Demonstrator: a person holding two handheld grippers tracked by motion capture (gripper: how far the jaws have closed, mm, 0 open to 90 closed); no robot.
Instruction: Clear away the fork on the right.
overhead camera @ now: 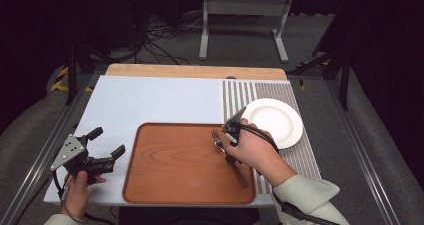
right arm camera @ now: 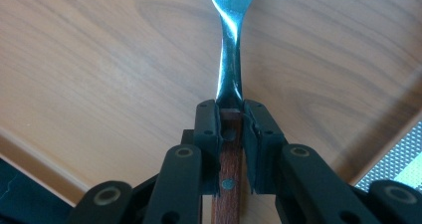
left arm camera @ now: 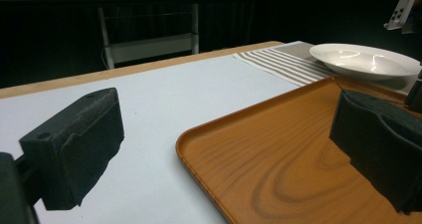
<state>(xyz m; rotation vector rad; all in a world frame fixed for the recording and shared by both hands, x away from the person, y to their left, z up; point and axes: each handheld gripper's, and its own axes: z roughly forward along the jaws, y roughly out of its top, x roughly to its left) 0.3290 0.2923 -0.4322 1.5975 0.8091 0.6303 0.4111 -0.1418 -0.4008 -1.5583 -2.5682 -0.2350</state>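
Your tabletop fills the middle of the high view, with a white sheet on it. A brown tray sits low in the middle. A striped mat lies at the right, and a white plate rests on it, just past the tray's far right corner. Your left tongs are at the lower left, off the tray, jaws wide apart and holding nothing. Your right tongs are squeezed tight on the wooden handle of a fork, right above the tray's right side.
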